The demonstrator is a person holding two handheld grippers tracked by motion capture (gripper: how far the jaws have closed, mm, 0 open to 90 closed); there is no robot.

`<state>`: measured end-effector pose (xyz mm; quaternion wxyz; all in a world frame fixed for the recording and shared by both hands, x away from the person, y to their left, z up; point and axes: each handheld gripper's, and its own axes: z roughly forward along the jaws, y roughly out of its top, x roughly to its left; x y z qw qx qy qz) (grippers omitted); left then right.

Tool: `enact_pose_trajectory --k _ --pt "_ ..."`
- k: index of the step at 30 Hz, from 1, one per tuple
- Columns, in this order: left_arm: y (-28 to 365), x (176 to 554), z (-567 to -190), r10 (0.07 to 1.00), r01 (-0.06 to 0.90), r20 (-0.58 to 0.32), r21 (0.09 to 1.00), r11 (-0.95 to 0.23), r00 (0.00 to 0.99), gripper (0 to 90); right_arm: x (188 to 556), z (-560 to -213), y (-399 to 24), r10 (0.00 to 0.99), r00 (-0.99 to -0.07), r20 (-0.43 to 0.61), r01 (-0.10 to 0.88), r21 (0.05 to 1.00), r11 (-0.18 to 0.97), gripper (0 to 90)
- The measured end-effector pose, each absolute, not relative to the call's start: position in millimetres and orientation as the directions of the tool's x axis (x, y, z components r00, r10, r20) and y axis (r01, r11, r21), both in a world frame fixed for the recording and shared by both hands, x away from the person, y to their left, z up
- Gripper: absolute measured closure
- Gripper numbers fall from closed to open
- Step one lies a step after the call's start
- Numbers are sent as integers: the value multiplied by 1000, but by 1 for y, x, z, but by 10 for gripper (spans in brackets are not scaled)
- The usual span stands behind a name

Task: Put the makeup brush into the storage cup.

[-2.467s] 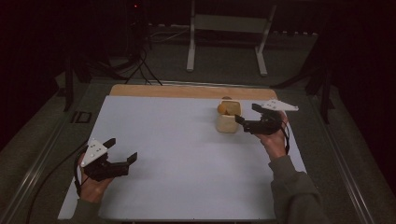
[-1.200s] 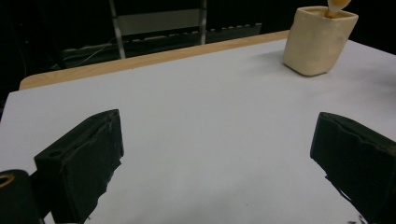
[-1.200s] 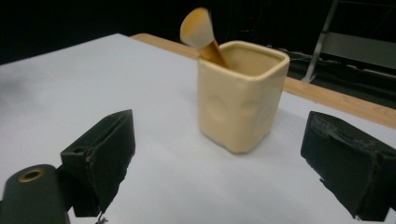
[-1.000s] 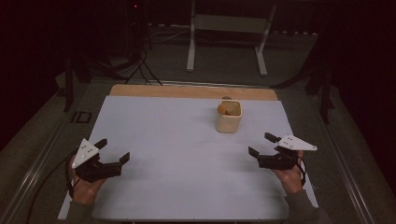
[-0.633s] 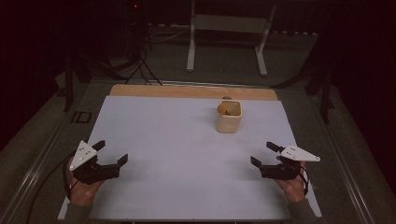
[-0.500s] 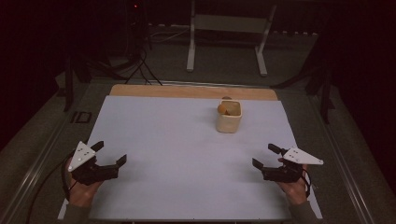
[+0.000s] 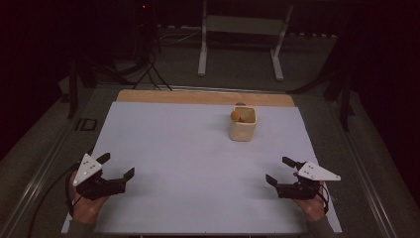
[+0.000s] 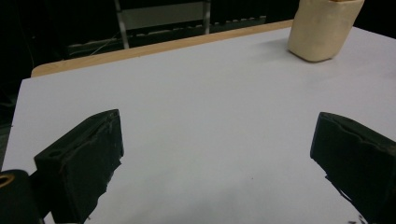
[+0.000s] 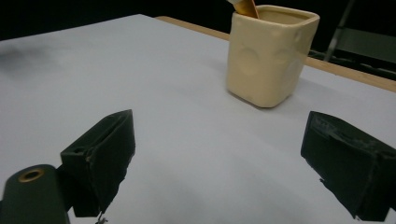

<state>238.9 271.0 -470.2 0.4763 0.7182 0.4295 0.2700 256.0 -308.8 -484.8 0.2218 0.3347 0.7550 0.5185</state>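
Note:
A cream square cup (image 7: 243,124) stands upright on the white table sheet (image 7: 198,163) toward the back right, with an orange-brown object (image 7: 236,115) inside it. My left gripper (image 7: 117,172) rests open near the front left corner, nothing between its jaws. My right gripper (image 7: 280,171) is open near the front right, well short of the cup. In the left gripper view the cup (image 8: 324,28) sits far off at the upper right. The right gripper view has the cup (image 9: 269,53) ahead, with an orange tip (image 9: 244,7) sticking out of its rim.
A wooden strip (image 7: 205,97) borders the sheet's far edge. Beyond the table stands a grey metal frame (image 7: 241,37) on a dark floor with cables (image 7: 148,69). A small dark item (image 7: 87,124) lies off the sheet's left edge.
My right gripper has pulled back from beside the cup to the front right of the sheet. My left gripper has drifted slightly leftward and nearer the front edge. The cup has not moved.

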Motion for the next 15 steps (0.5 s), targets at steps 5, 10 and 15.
enact_pose_trajectory --k 5,10,15 --pt "272 236 -471 875 358 -15 915 -183 485 38 255 -484 -311 723 -690 38 273 938 212 97" --pt "272 234 -472 874 363 -13 913 -188 486 38 255 -484 -312 717 -696 42 270 940 207 97" --pt "273 235 -473 876 364 -16 913 -184 483 37 255 -483 -313 711 -702 43 264 943 204 97"
